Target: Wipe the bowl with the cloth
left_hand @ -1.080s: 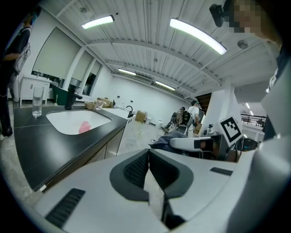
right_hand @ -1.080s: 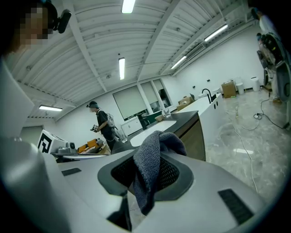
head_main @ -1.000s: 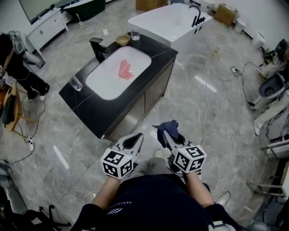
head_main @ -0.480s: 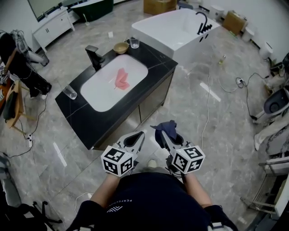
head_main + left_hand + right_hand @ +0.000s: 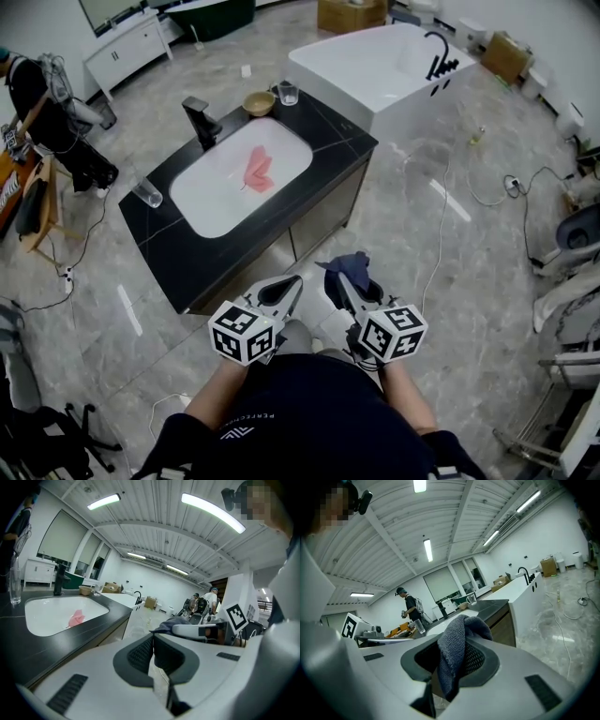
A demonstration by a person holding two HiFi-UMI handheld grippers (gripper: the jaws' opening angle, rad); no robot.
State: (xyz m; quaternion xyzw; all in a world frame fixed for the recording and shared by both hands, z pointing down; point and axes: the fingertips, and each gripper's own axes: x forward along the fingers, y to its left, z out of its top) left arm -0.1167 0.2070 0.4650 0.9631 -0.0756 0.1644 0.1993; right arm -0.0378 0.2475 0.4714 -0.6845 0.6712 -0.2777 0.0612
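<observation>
A small tan bowl (image 5: 259, 101) stands on the black counter (image 5: 328, 117) behind the white sink (image 5: 211, 192), next to the black tap (image 5: 201, 120). I stand a few steps short of the counter's near edge. My right gripper (image 5: 343, 277) is shut on a dark blue-grey cloth (image 5: 351, 266), which drapes out between its jaws (image 5: 457, 644). My left gripper (image 5: 284, 286) is shut with nothing in it (image 5: 152, 639). Both are held side by side at waist height, well away from the bowl.
A pink rag (image 5: 256, 170) lies in the sink. One glass (image 5: 287, 93) stands by the bowl and another (image 5: 147, 193) at the counter's left corner. A white bathtub (image 5: 394, 66) sits behind the counter. Cables trail over the grey floor at right. A person (image 5: 409, 605) stands far left.
The counter and sink have shifted slightly in the head view as I step nearer. Both grippers keep their pose and the cloth stays in the right one.
</observation>
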